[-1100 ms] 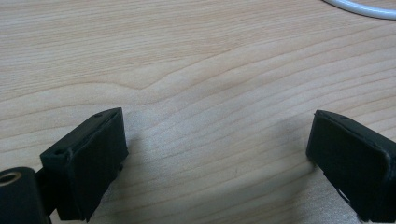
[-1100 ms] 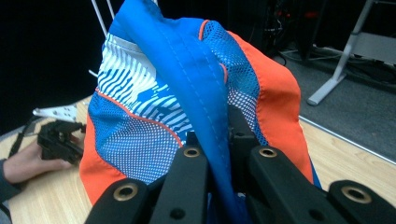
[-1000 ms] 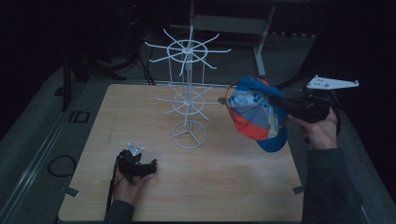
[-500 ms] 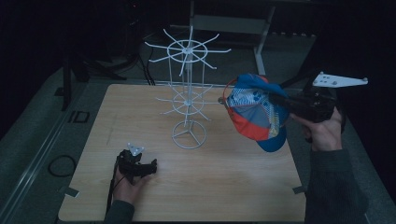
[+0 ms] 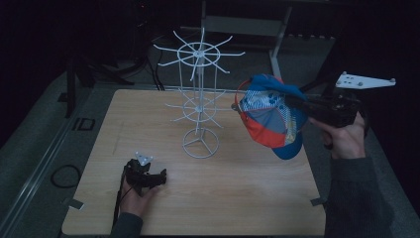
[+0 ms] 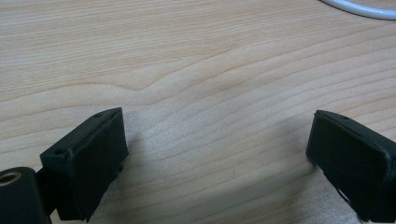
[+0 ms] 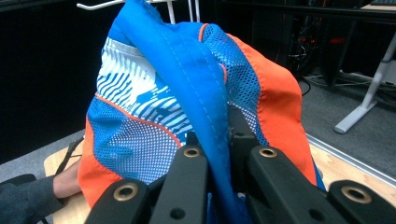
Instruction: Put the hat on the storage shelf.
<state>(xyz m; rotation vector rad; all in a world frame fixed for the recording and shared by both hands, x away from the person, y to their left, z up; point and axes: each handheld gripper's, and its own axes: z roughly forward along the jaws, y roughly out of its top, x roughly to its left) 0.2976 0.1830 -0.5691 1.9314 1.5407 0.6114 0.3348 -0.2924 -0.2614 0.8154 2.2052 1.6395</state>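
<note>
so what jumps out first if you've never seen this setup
The blue, orange and white cap stands out, held up off the table at the right by the right gripper, whose jaws are shut on its blue band. Beside it, mid-table, stands a white wire rack with bare spokes. The left gripper rests open on the wooden table near the front left.

A light wooden table [image 5: 237, 198] sits in front of you in a dim room. Behind it stands a grey desk frame [image 5: 277, 44] with slanted legs. A black cable [image 5: 64, 176] loops on the grey floor to the table's left. Dark cables [image 5: 143, 69] lie tangled beyond the table's far left corner.
</note>
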